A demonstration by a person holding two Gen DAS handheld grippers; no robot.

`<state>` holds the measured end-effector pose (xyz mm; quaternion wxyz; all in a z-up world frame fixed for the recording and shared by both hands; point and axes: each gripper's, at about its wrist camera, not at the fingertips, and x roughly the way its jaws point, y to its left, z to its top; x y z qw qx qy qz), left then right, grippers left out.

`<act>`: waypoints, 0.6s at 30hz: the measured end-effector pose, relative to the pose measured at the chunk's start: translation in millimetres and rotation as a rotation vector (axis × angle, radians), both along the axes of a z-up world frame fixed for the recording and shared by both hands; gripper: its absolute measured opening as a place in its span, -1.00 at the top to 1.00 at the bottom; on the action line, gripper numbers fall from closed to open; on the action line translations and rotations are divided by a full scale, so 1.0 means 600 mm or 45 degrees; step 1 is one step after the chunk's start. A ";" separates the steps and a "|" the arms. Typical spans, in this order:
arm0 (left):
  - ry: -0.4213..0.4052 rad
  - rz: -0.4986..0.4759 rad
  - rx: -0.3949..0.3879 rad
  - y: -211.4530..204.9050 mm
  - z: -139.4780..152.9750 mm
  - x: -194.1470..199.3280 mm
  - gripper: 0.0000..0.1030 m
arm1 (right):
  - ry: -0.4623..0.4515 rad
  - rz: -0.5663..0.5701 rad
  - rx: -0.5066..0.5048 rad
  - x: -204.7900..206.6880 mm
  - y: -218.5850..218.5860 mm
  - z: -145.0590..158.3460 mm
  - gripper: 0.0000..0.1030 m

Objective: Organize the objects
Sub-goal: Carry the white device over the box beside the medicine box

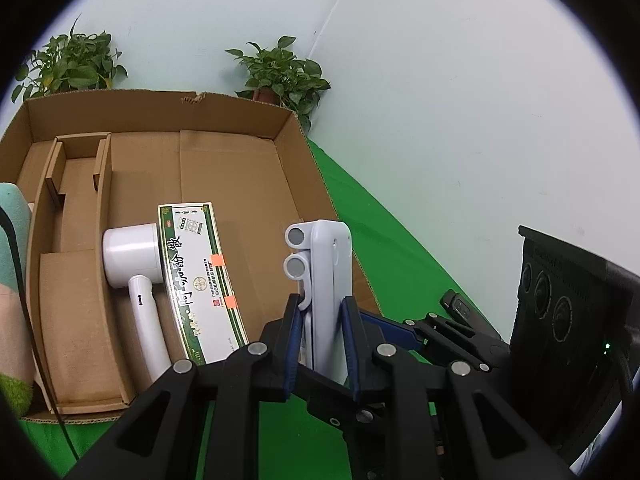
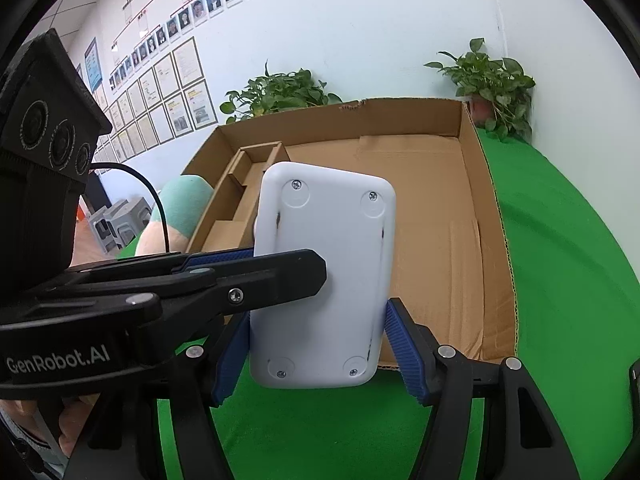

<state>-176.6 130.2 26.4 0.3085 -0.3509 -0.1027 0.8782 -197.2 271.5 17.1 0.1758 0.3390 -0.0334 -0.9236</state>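
White plastic stand [image 2: 324,276], stiff, probably light and slick: we grip its edges with both claws [image 1: 322,320] [image 2: 316,344] above box [image 1: 240,184].

both pictures are bright, with soft, even light and only faint shadows. each one is a round fisheye picture with black corners, so straight edges bend near the rim. the cardboard box [image 1: 224,168] looks sharp. the plant [image 2: 496,84] on the right is a little smeared. no strong glare shows.
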 end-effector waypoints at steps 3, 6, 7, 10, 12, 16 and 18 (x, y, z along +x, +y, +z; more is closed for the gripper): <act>-0.012 -0.006 0.001 0.009 -0.002 -0.013 0.65 | -0.015 -0.009 0.004 -0.020 0.010 -0.006 -0.22; -0.012 -0.004 0.023 0.014 -0.002 -0.022 0.64 | -0.018 -0.016 0.010 -0.032 0.017 -0.005 -0.22; -0.007 -0.002 0.028 0.015 -0.003 -0.023 0.64 | -0.020 -0.015 0.011 -0.038 0.019 -0.005 -0.22; -0.008 -0.004 0.020 0.020 -0.005 -0.033 0.64 | -0.034 -0.014 0.009 -0.048 0.025 -0.006 -0.22; -0.014 -0.006 0.011 0.025 -0.009 -0.041 0.64 | -0.048 -0.008 0.005 -0.055 0.029 -0.010 -0.22; -0.039 0.003 -0.006 0.032 -0.026 -0.059 0.64 | -0.097 -0.012 0.010 -0.073 0.030 -0.028 -0.21; -0.068 0.012 -0.013 0.036 -0.037 -0.071 0.65 | -0.128 -0.018 0.005 -0.082 0.032 -0.041 -0.21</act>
